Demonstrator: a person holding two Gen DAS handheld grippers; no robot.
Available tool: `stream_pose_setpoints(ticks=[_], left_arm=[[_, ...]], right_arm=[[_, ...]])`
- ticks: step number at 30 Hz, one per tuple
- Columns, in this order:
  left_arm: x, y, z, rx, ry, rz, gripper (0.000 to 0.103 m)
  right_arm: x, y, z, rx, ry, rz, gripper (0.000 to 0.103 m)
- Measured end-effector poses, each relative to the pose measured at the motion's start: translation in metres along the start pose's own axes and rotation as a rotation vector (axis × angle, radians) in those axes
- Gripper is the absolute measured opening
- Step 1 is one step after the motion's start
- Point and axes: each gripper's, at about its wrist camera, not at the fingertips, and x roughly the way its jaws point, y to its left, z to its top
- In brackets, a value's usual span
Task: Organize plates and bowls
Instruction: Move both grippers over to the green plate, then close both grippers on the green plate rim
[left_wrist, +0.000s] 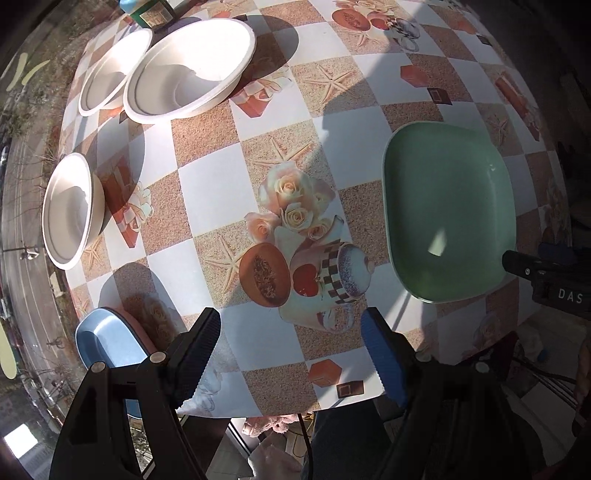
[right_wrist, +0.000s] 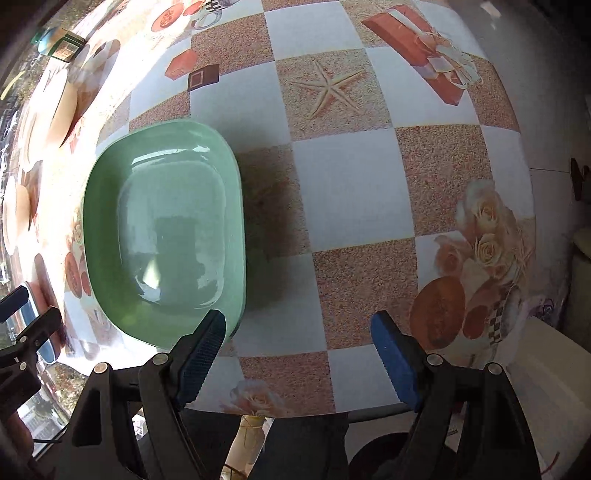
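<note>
Green plate (right_wrist: 162, 236) — glossy, rounded-square | white bowls (left_wrist: 188, 66) — round, matte

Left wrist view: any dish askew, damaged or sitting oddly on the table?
Yes. Two white bowls at the far left overlap, the front one's rim resting on the smaller bowl behind. A blue plate hangs over the table's near-left edge. No damage or spills show.

In the left wrist view, a green box (left_wrist: 153, 13) at the far edge is cut off by the frame top. The blue plate (left_wrist: 107, 341) near left is partly hidden behind the left gripper's finger (left_wrist: 195, 354), and something pink beneath it barely shows. In the right wrist view, the white bowls (right_wrist: 22, 155) at far left blur in glare.
</note>
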Motion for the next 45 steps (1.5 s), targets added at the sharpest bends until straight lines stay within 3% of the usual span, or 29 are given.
stream_pose_setpoints(ticks=[9, 25, 29, 32, 35, 41, 45], left_arm=[[0.005, -0.033, 0.047, 0.028, -0.045, -0.001, 0.081], [0.052, -0.059, 0.077, 0.016, -0.011, -0.003, 0.081], [0.055, -0.062, 0.077, 0.02, -0.012, -0.041, 0.077], [0.054, -0.06, 0.071, 0.014, -0.006, -0.142, 0.056], [0.053, -0.066, 0.068, 0.057, -0.006, -0.157, 0.032], [0.057, -0.078, 0.043, 0.133, 0.01, -0.065, 0.032], [0.065, -0.072, 0.011, 0.131, 0.044, -0.048, 0.032]], right_arm=[[-0.008, 0.009, 0.033, 0.02, -0.005, 0.041, 0.082], [0.004, 0.016, 0.063, 0.025, 0.008, 0.066, 0.082], [0.001, 0.028, 0.059, -0.051, 0.0, 0.017, 0.06], [-0.001, 0.034, 0.057, -0.109, 0.012, 0.02, 0.021], [0.0, 0.033, 0.056, -0.106, 0.034, 0.04, 0.016], [0.002, 0.04, 0.042, -0.15, 0.088, 0.055, 0.016], [0.0, 0.049, 0.03, -0.171, 0.115, 0.068, 0.016]])
